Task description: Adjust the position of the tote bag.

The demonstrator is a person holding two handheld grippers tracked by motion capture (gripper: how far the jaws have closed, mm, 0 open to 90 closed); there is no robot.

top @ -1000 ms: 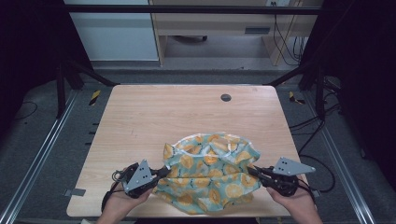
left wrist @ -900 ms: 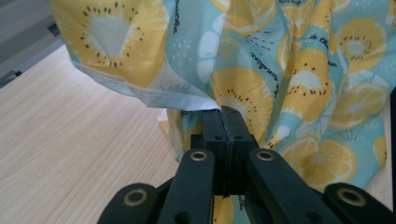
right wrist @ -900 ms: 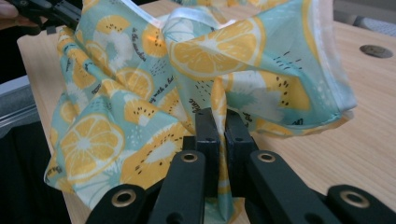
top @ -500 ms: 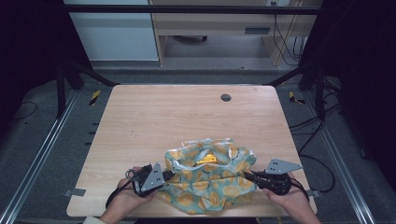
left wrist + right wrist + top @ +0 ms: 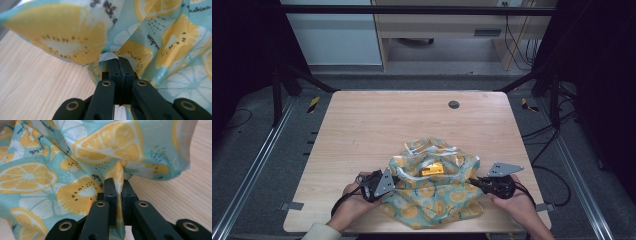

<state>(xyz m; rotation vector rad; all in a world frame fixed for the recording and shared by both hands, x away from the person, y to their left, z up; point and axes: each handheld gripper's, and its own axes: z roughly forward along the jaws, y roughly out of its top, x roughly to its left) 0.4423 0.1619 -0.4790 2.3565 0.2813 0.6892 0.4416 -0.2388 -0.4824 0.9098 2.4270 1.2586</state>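
Observation:
A teal cloth printed with orange and lemon slices (image 5: 432,187) lies bunched near the table's front edge. Its top is folded over, showing a white underside and a small orange patch (image 5: 432,169). My left gripper (image 5: 393,181) is shut on the cloth's left edge; in the left gripper view its jaws (image 5: 119,62) pinch a fold of the cloth (image 5: 160,37). My right gripper (image 5: 473,181) is shut on the right edge; in the right gripper view a fold of the cloth (image 5: 75,165) stands between its jaws (image 5: 118,183). A hand holds each gripper low over the table.
The wooden table (image 5: 377,125) stretches bare behind the cloth, with a round dark grommet (image 5: 454,104) near its far edge. Metal frame rails run along both sides, and cables trail on the floor at the right.
Both grippers have come down and toward the front edge with the cloth. The cloth's far part has folded over toward me, so it now lies more bunched.

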